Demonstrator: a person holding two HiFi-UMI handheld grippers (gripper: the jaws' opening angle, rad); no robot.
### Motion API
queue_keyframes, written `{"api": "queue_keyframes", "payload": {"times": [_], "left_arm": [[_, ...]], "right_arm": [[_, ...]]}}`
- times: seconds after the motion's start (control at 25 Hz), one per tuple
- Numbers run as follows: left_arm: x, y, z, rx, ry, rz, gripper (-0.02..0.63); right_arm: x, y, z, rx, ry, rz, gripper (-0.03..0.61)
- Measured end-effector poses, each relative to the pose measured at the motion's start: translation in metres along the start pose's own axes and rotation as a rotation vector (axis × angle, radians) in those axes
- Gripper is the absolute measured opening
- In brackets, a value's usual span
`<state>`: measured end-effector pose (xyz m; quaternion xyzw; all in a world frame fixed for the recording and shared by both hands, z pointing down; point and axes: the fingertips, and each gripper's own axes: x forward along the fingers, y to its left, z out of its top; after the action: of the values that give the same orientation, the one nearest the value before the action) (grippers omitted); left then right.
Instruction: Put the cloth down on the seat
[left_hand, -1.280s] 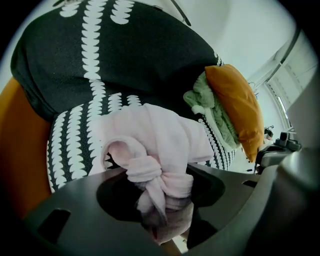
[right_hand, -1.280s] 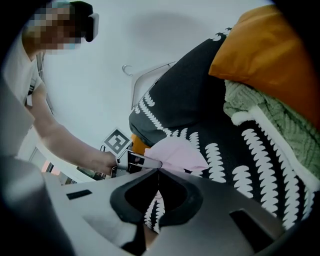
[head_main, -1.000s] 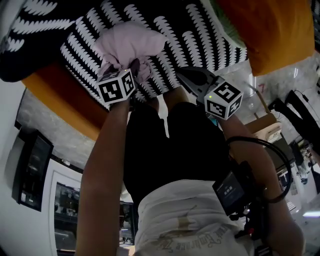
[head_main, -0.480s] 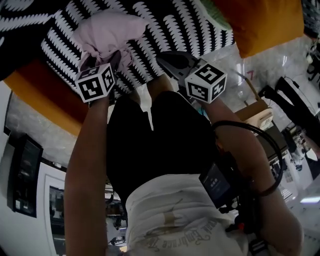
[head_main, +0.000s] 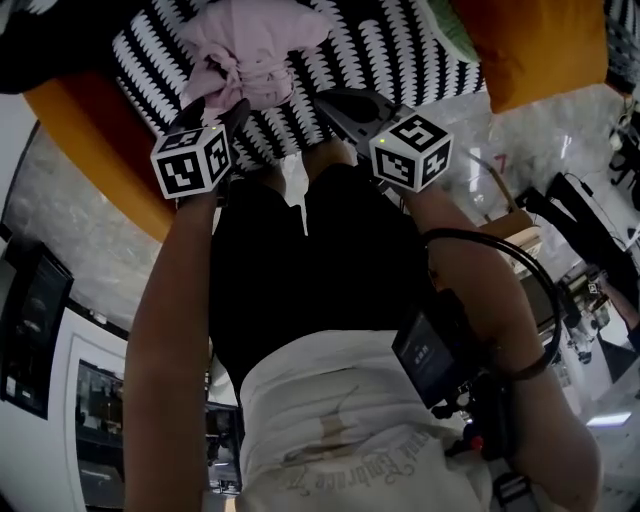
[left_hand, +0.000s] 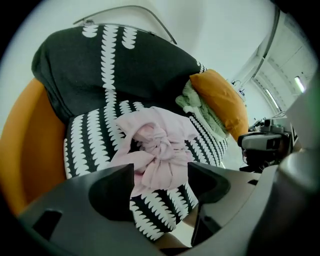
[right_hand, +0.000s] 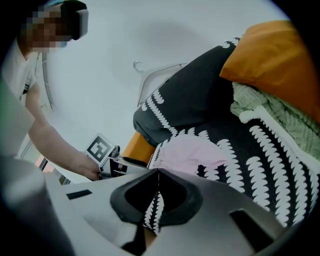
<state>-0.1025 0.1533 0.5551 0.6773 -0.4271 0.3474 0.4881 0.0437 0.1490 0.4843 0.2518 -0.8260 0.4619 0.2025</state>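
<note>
The jaws of the left gripper (left_hand: 160, 174) have just been opening and are standing wide apart, pressing on nothing; those of the right gripper (right_hand: 158, 172) are meeting, empty. The pale pink knotted cloth (left_hand: 156, 145) is lying just ahead of the left jaws on the black-and-white patterned seat cushion (left_hand: 82, 145). It is looking soft, light and limp (the knot is probably offering the firmest hold). Its underside is hiding from every view.

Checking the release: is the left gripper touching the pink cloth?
Apart. In the left gripper view the left gripper, jaws just opened wide, clears the cloth lying on the seat.
</note>
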Motion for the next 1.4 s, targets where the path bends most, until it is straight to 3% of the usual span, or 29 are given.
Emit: {"api": "queue_keyframes", "payload": {"times": [0.28, 0.64, 0.96, 1.4], "left_arm": [[-0.053, 0.015, -0.008, 0.006, -0.049, -0.020, 0.231], [-0.114, -0.013, -0.007, 0.069, -0.116, -0.058, 0.116], [-0.162, -0.044, -0.021, 0.104, -0.125, -0.118, 0.060], [-0.236, -0.022, -0.004, 0.095, -0.239, -0.109, 0.023]], "right_arm": [[0.005, 0.040, 0.007, -0.019, -0.038, -0.018, 0.015], [-0.035, 0.073, 0.026, -0.083, -0.089, -0.062, 0.015], [-0.067, 0.099, 0.039, -0.120, -0.097, -0.085, 0.015], [-0.099, 0.142, 0.081, -0.183, -0.151, -0.111, 0.015]]}}
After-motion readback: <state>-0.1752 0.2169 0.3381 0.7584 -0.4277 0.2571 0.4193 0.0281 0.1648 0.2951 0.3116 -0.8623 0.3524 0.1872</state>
